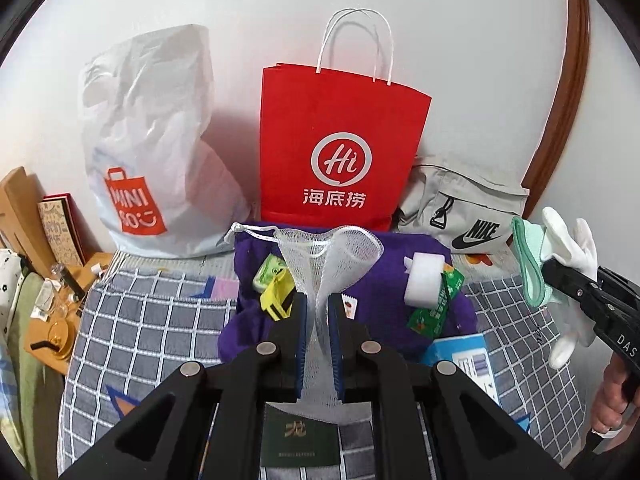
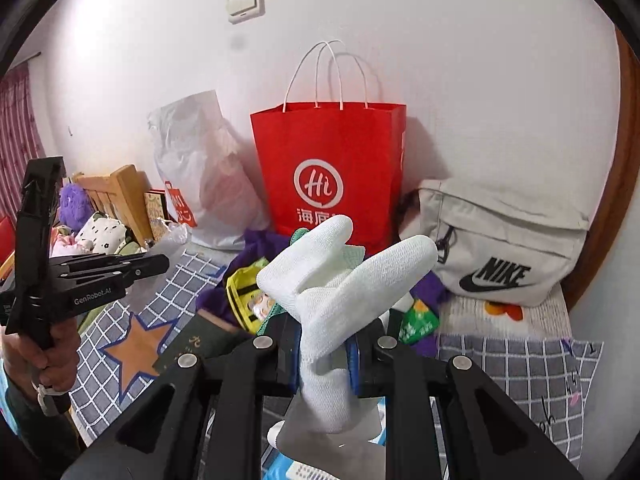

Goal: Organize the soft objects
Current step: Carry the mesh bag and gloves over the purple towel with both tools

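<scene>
The left tongs (image 1: 317, 316) were clenched on the gathered neck of a white mesh bag (image 1: 332, 248), which fanned open above a purple cloth (image 1: 372, 300) heaped on the checked bed cover (image 1: 160, 320). The right tongs (image 2: 324, 354) were clamped on a white glove (image 2: 340, 288) together with a mint-green cloth (image 1: 528, 264), held up off the bed to the right of the pile. Both looked light and limp, likely to sag and slip unless pinched across bunched folds. The mesh could snag on the white foam block (image 1: 424, 284) just beside it. A red paper bag (image 1: 340, 144), a white plastic bag (image 1: 152, 140) and a grey Nike bag (image 1: 464, 208) stood against the wall behind.
</scene>
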Tool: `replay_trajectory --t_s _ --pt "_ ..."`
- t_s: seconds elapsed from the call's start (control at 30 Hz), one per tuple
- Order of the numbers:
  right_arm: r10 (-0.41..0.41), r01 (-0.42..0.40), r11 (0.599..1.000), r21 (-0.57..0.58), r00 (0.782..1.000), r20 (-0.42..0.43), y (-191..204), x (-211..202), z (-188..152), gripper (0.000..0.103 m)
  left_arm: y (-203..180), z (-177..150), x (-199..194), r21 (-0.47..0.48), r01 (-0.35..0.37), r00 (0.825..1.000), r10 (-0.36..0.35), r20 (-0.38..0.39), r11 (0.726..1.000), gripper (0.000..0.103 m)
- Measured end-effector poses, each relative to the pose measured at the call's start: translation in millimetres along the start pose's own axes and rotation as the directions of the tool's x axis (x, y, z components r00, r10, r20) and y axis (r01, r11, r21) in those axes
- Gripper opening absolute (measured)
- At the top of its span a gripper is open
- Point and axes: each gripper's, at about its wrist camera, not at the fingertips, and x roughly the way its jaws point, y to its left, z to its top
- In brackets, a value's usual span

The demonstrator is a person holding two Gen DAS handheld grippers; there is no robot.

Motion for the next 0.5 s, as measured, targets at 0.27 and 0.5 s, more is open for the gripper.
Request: replay_trajectory --t_s 0.27,0.5 --pt "-0.004 0.004 1.0 0.016 1.0 0.013 -11 23 15 0.018 -4 21 23 0.018 0.01 1.0 -0.01 0.003 1.0 0.011" --pt "0.001 -0.001 1.0 0.01 1.0 0.008 -13 43 26 0.018 2 31 40 -0.007 0.022 1.0 -0.022 0.002 1.0 0.011"
